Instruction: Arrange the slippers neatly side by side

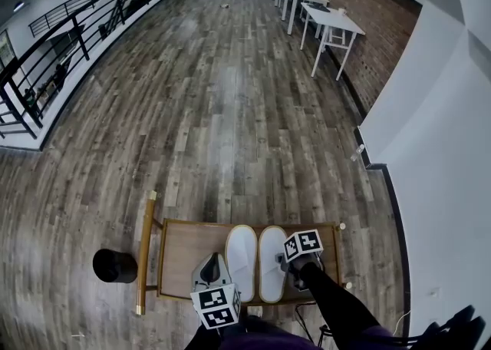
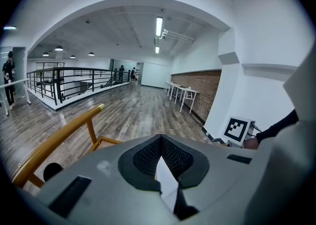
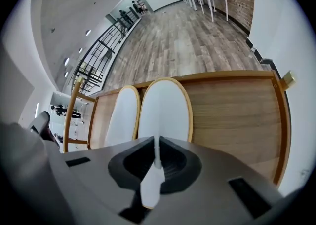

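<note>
- Left slipper (image 1: pixel 241 260) and right slipper (image 1: pixel 271 262), white ovals rimmed in tan, lie touching side by side on your smooth wooden table (image 1: pixel 188 252).
- Your right gripper (image 3: pixel 157 142), jaws together, hangs over the right slipper's near end.
- Your left gripper (image 2: pixel 160 140), jaws together, sits beside the left slipper.
- Each carries a cube (image 1: pixel 303 243) of black-and-white square markers.

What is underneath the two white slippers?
The left slipper and the right slipper lie flat on a wooden tabletop. Its bare boards show on both sides and past the toes. The part directly under the soles is covered and cannot be seen.
</note>
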`<state>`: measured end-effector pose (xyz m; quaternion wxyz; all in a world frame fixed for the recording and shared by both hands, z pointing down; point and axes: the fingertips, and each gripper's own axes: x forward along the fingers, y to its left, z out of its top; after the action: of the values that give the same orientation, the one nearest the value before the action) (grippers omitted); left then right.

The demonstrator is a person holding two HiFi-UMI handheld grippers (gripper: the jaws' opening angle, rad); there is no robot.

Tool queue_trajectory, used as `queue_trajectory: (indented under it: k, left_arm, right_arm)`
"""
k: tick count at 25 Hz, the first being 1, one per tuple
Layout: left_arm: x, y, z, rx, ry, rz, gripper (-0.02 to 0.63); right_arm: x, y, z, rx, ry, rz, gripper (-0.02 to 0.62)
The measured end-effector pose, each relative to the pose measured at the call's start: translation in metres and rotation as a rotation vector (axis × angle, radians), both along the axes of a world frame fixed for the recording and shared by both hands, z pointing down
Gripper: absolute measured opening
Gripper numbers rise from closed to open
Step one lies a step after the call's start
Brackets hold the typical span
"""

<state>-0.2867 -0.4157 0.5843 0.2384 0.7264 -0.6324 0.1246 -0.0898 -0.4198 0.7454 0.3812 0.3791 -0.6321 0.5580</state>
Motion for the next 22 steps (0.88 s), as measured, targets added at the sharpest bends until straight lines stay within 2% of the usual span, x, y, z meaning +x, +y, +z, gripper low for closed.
queue_trajectory:
  k: [8, 14, 22]
  left_arm:
    - [-0.0062, -0.0023, 0.0012, 0.000, -0.003, -0.006, 0.000]
    - [-0.0025, -0.0025, 0.0020, -0.007, -0.001, 0.001, 0.000]
    - [-0.0012, -0.0036, 0.0034, -0.006, 0.003, 0.004, 0.000]
  right_arm:
    - [-0.0006, -0.0041, 0.0055, 0.020, 0.032, -0.015, 0.014]
    - [-0.0037, -0.0025, 0.0045, -0.002, -0.011, -0.007, 0.015]
    - [-0.0044, -0.0021, 0.0037, 0.005, -0.015, -0.028, 0.015]
